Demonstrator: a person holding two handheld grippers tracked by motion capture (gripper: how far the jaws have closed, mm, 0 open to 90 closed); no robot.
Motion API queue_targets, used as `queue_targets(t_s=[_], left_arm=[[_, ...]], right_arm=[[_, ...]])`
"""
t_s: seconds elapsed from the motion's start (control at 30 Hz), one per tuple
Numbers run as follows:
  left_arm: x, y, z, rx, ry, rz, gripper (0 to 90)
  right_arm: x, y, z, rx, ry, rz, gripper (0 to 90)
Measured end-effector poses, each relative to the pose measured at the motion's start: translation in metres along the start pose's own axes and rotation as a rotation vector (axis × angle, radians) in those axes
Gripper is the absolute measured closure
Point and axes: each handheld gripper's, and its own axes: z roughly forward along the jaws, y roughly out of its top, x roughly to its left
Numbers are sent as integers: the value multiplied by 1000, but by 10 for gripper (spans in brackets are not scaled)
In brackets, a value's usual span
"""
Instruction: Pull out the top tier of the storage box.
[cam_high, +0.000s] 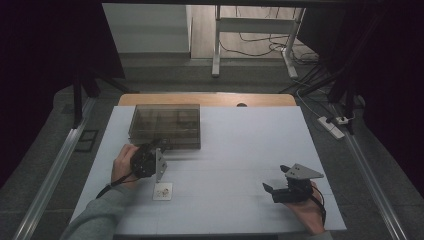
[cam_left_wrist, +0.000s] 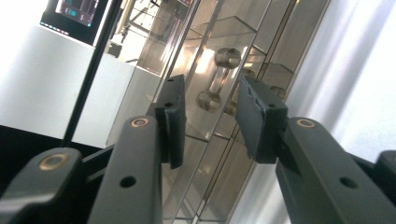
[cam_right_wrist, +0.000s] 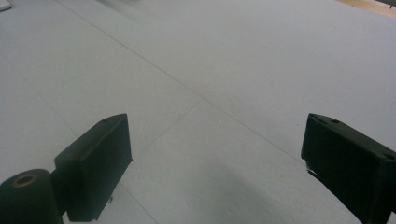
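At the box front: the left gripper (cam_high: 159, 145) is standing with its jaws apart around the clear handle (cam_left_wrist: 218, 77) of the smoky plastic box (cam_high: 165, 125), pads not pressing.
Right gripper (cam_high: 274, 189): resting wide open, holding nothing, well right of the box.
Small card (cam_high: 163, 191): lying near the box front (contents unclear).
Advice: I am thinking to centre the handle before closing.

your left gripper (cam_high: 161, 145) sits at the near edge of the compartment box (cam_high: 166, 125), which stands on the far left part of the surface (cam_high: 240, 145). just nearer to you than that gripper lies a small card (cam_high: 163, 191). your right gripper (cam_high: 276, 181) rests well apart, on the near right of the surface.
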Motion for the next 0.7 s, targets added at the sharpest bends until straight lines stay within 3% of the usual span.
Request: queue_targets(t_s=[0.2,0.37,0.4,0.47,0.7], left_arm=[[5,0,-2,-11,-48,-34,543],[12,0,-5,-38,-97,-102,478],[14,0,-5,-44,-105,-119,430],[16,-1,-7,-51,-102,-142,409],[27,-5,-8,-80,-168,-228,379]], right_arm=[[0,0,0,-4,0,2,80],[0,0,0,-2,0,2,81],[0,0,0,-2,-1,1,81],[0,0,0,-2,-1,1,80],[0,0,0,-1,-1,0,80]])
